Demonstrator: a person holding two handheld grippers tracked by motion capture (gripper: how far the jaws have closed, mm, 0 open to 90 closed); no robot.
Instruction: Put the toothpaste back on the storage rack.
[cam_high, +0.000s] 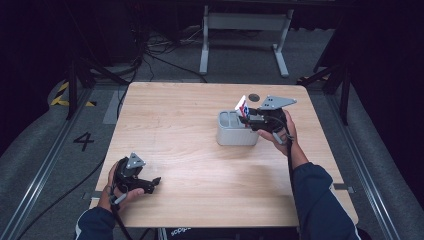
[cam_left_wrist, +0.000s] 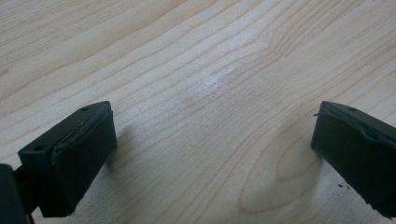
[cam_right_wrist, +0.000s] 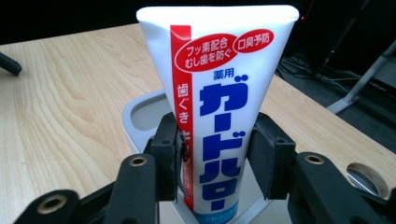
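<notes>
Two grippers: the right gripper (cam_high: 248, 119) pinches a toothpaste tube (cam_right_wrist: 217, 116) across its lower body, pads on both flat sides; the left gripper (cam_high: 154, 183) rests low over bare wood, jaws spread wide with nothing between them.
Tube: upright, crimped end up, its cap end down inside the grey holder (cam_high: 235, 135) (which compartment I cannot tell for sure, though it looks like the one on the hand's side).
Step in hand: judged to be seating the tube in the holder.
Doing it well: keep the tube vertical, let it settle to the bottom, then ease the pads apart evenly so neither side drags it over; lift the jaws straight up, clear of the rim.
Nearby: a round cable hole (cam_high: 253, 97) in the table (cam_high: 190, 150) just behind the holder.
In the way: the holder's rim and inner divider; a tilt could catch there.
</notes>
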